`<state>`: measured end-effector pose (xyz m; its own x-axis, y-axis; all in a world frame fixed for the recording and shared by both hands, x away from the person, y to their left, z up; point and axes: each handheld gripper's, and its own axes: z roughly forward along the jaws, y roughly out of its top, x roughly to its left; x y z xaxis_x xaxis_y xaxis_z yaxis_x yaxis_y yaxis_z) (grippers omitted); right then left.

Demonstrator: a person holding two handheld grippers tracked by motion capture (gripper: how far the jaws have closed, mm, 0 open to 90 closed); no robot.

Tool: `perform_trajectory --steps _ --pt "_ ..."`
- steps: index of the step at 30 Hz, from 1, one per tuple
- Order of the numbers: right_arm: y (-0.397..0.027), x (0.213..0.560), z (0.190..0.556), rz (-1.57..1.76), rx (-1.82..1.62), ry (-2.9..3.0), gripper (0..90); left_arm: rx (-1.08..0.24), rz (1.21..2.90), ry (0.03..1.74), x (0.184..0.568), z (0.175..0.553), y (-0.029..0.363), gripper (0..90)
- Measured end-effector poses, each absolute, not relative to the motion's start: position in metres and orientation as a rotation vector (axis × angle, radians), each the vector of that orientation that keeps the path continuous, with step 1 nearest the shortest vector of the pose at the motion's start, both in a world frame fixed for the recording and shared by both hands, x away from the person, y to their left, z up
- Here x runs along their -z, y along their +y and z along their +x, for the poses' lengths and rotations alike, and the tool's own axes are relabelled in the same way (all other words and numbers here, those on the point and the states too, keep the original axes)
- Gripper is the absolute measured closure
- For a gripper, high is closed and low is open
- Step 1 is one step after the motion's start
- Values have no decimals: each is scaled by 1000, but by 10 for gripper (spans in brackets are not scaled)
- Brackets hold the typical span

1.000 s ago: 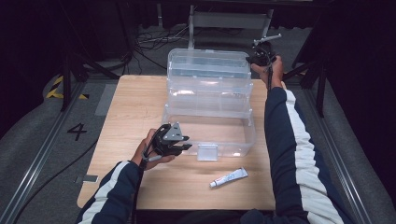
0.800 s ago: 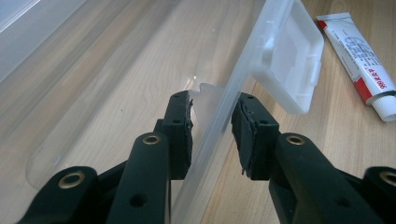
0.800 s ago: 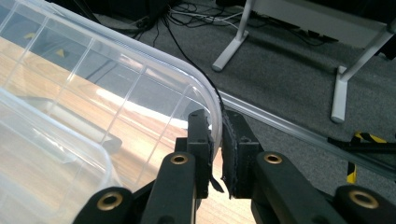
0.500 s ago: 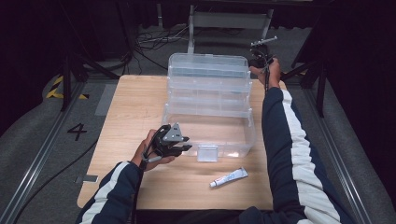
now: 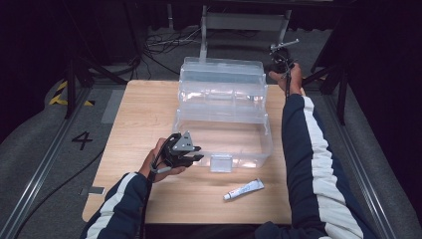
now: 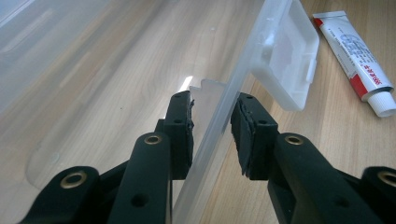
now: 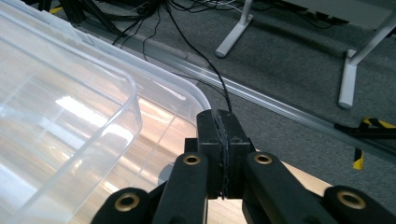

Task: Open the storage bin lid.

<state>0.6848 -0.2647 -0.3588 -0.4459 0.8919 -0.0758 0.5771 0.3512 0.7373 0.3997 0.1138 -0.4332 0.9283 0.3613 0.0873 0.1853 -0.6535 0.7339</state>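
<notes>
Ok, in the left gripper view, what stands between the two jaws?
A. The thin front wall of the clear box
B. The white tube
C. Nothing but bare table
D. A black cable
A: the left gripper straddles the clear box wall, one pad inside and one outside, while the tube lies apart on the table to the right.

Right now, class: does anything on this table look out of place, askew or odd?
Nothing is spilled or damaged. The clear tiered box stands open, and a small white tube lies loose on the table outside it, askew to the near edge.
</notes>
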Motion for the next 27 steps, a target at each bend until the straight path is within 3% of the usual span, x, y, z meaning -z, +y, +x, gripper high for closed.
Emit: perform_trajectory --steps 27 --pt "-273 336 629 1118 -954 2148 900 -278 2297 392 433 400 114 692"
